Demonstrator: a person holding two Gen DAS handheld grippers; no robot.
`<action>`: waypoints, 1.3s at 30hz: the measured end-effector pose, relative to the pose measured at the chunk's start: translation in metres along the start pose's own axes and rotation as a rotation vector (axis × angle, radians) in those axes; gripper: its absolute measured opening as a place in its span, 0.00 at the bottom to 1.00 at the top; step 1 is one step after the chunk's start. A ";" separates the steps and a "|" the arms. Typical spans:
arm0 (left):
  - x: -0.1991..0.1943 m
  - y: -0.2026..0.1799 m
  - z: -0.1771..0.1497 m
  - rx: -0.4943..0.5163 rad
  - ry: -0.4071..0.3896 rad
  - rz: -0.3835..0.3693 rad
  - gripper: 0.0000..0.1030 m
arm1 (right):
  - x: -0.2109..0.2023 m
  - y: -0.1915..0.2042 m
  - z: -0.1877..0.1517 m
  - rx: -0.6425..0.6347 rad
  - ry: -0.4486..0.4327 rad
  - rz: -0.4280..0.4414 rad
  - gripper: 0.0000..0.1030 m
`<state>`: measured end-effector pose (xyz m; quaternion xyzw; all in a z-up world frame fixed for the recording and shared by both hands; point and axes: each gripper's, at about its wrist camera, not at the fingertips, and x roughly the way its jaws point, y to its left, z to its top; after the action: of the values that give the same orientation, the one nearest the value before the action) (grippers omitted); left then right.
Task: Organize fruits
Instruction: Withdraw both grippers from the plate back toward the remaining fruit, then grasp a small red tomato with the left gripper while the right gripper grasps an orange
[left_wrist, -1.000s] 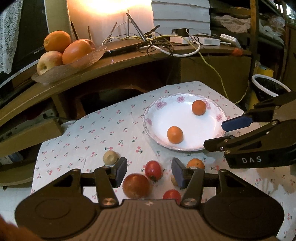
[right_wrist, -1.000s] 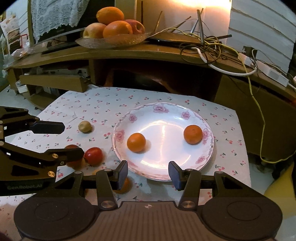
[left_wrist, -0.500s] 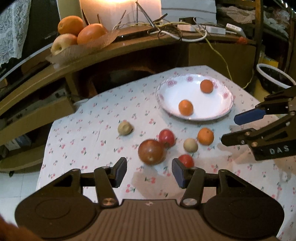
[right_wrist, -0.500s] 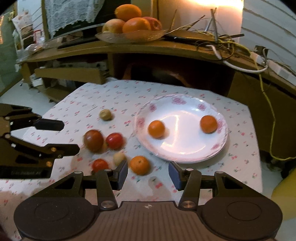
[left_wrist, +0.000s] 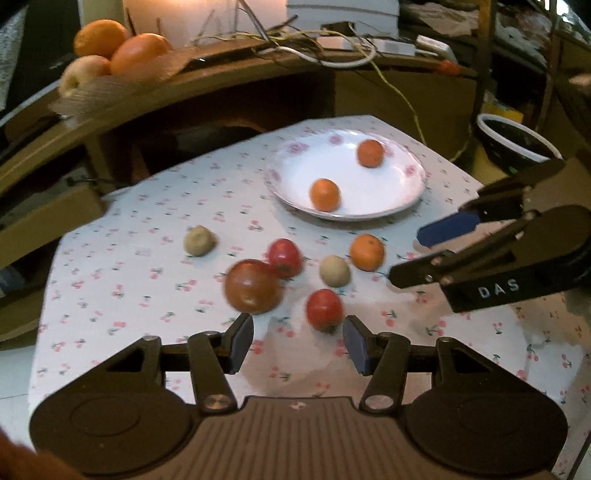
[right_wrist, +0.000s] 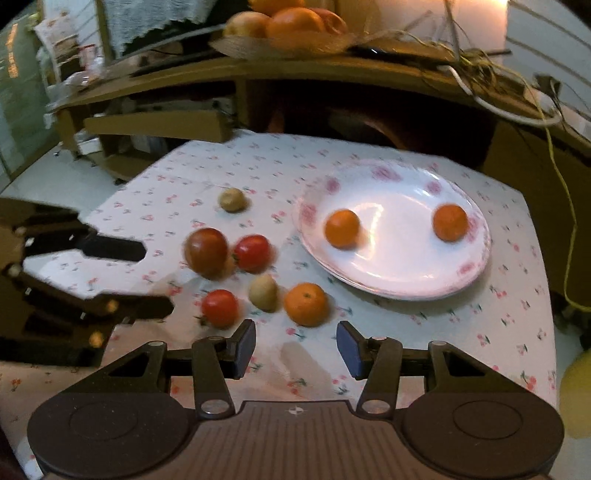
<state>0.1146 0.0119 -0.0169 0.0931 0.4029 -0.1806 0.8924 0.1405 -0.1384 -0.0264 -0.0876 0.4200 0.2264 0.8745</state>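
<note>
A white floral plate holds two oranges on a cherry-print cloth. Loose on the cloth lie a third orange, a big dark-red tomato, two small red tomatoes, and two tan round fruits. My left gripper is open and empty, just short of the nearest tomato. My right gripper is open and empty, just short of the loose orange; it also shows at the right of the left wrist view.
A wooden shelf behind the table carries a dish of large oranges and an apple and tangled cables. A dark white-rimmed bowl sits off the table's right side. The cloth's edges drop to the floor at left and right.
Both grippers have pulled back from the table and risen, so the whole fruit group now lies ahead of the open jaws. No fruit has moved.
</note>
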 end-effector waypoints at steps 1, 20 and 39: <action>0.003 -0.002 0.000 0.001 0.002 -0.008 0.57 | 0.001 -0.002 0.000 0.006 0.004 -0.005 0.48; 0.034 -0.012 0.004 -0.015 0.043 -0.014 0.32 | 0.003 -0.020 0.001 0.058 -0.005 -0.011 0.48; 0.026 -0.003 -0.005 -0.011 0.048 -0.045 0.34 | 0.038 -0.006 0.012 -0.012 0.017 -0.021 0.43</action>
<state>0.1259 0.0045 -0.0402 0.0832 0.4272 -0.1961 0.8787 0.1728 -0.1275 -0.0481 -0.0989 0.4250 0.2190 0.8727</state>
